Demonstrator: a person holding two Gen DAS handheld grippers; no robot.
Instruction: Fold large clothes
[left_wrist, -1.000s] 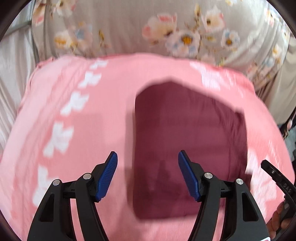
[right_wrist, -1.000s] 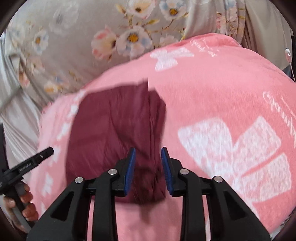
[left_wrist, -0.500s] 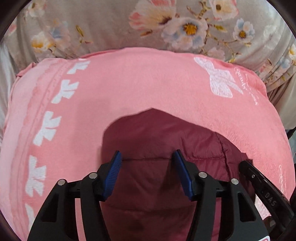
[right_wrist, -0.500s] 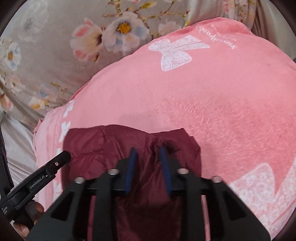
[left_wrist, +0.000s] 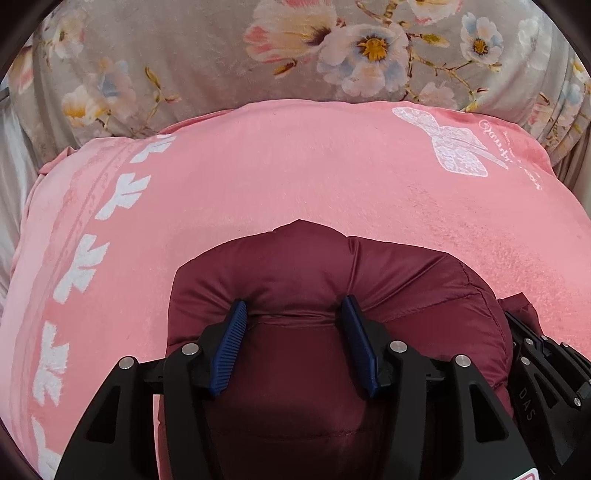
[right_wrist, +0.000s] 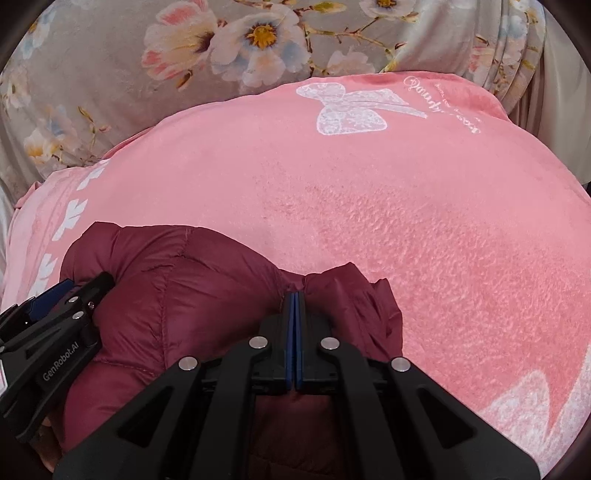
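Bed under a pink blanket (left_wrist: 295, 177), floral bedding (left_wrist: 207, 48) behind: maroon padded jacket (left_wrist: 332, 266) held at its near end by both grippers.
Left gripper (left_wrist: 293, 314) clamps a thick puffed fold, jaws having just narrowed; right gripper (right_wrist: 294, 297), closed flat, pinches a thin edge, apparently to carry the fold.

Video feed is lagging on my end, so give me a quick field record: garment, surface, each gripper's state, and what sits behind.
garment: maroon padded jacket, bunched into a puffy bundle
surface: pink blanket with white bow prints, under the jacket
left gripper: jaws part-way apart, pads pressing into a thick fold of the jacket
right gripper: jaws closed together, pinching a thin edge of jacket fabric
gripper spacing: side by side on the near edge of the jacket
background: grey floral bedding beyond the blanket
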